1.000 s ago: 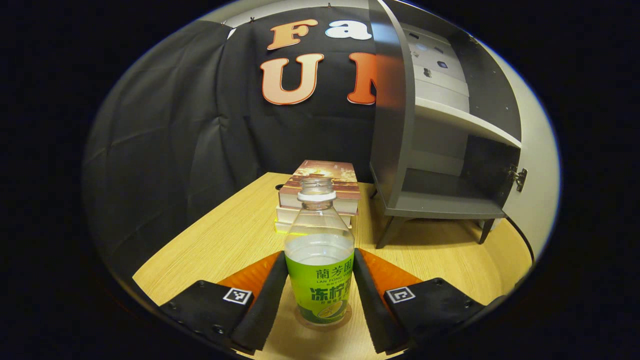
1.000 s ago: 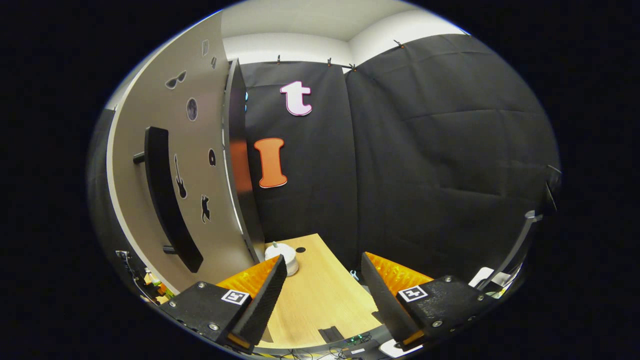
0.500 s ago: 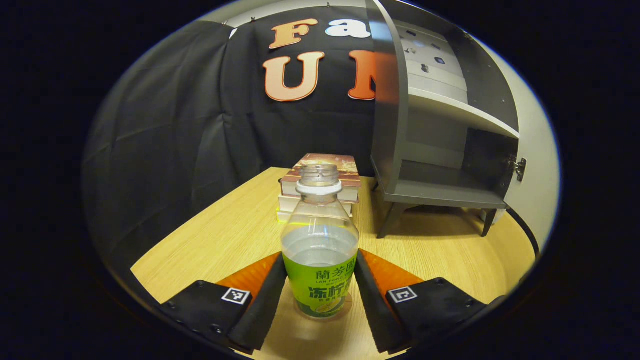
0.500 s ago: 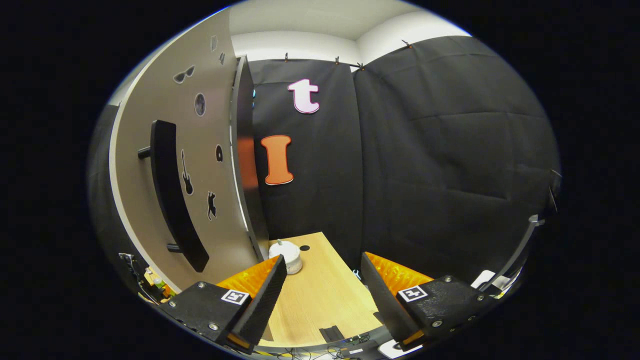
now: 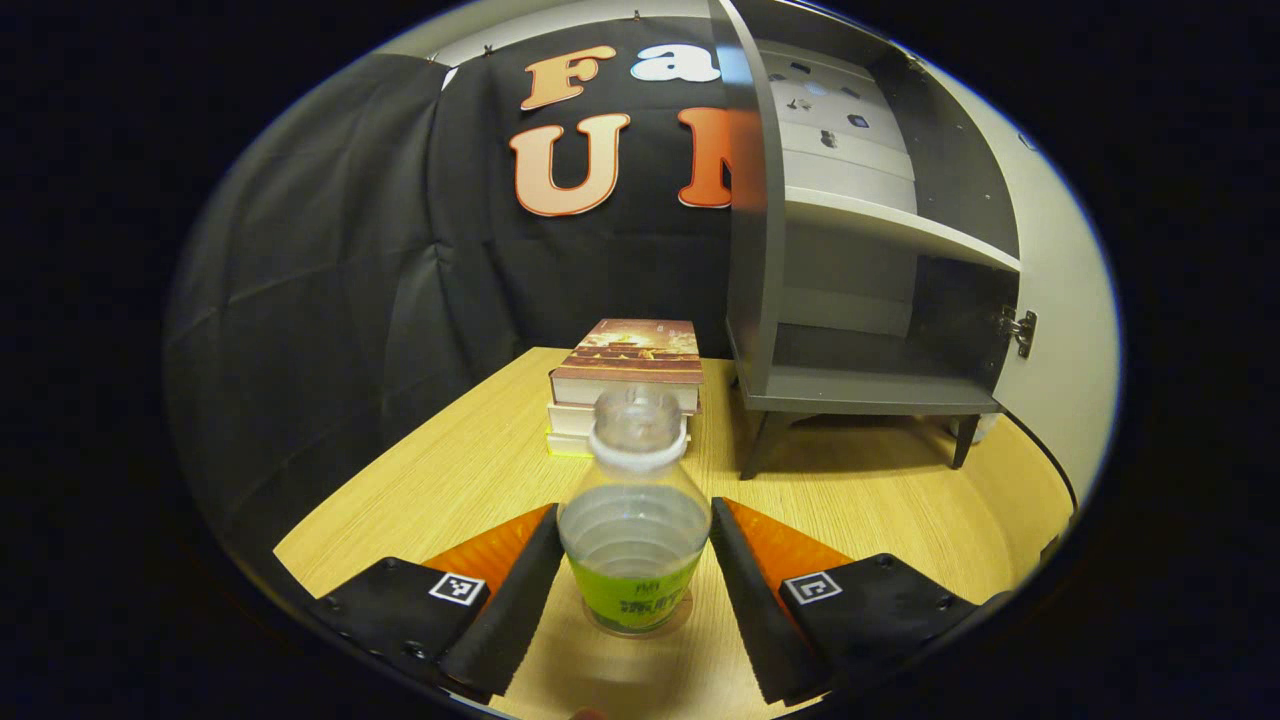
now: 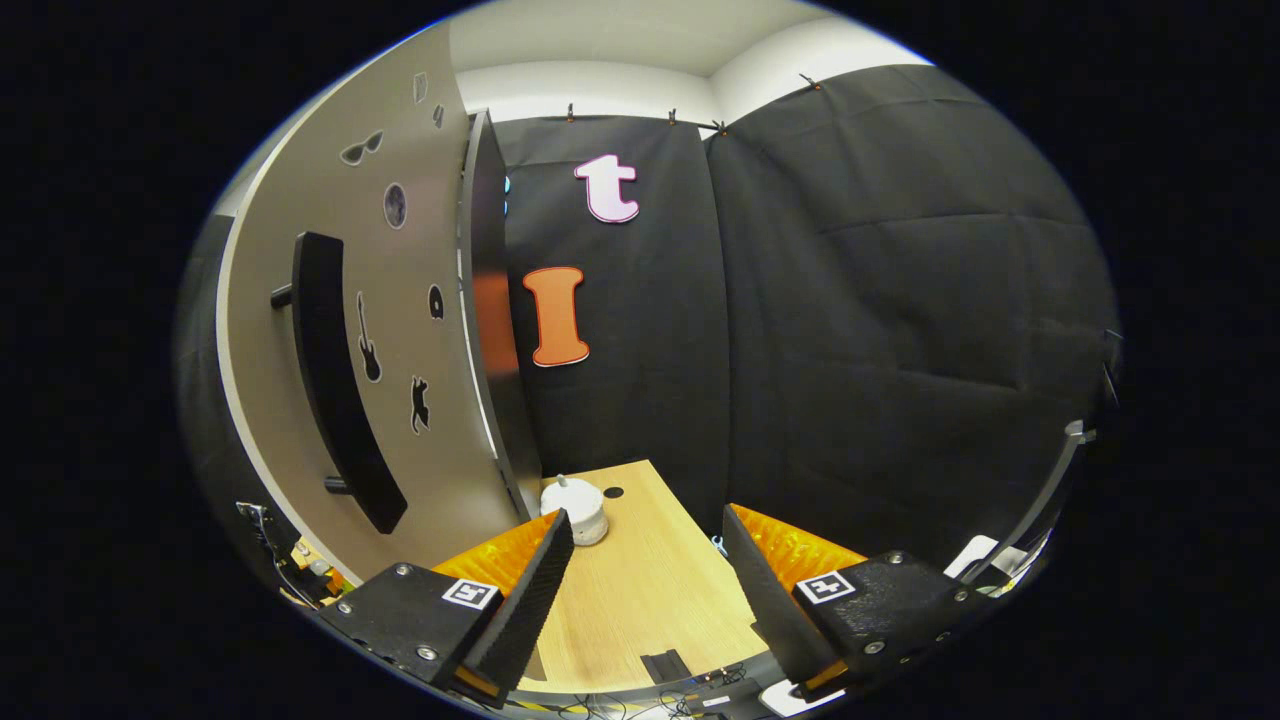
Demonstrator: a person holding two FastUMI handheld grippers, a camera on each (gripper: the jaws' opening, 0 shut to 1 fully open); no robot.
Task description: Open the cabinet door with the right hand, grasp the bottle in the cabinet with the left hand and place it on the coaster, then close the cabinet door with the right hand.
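At the bottom centre of the left gripper view the uncapped, part-filled bottle (image 5: 634,545) stands on the counter (image 5: 460,480) between the spread left claw (image 5: 634,590), looking light, smooth, spillable, best held around its labelled middle, while the right claw (image 6: 640,580) gapes empty.
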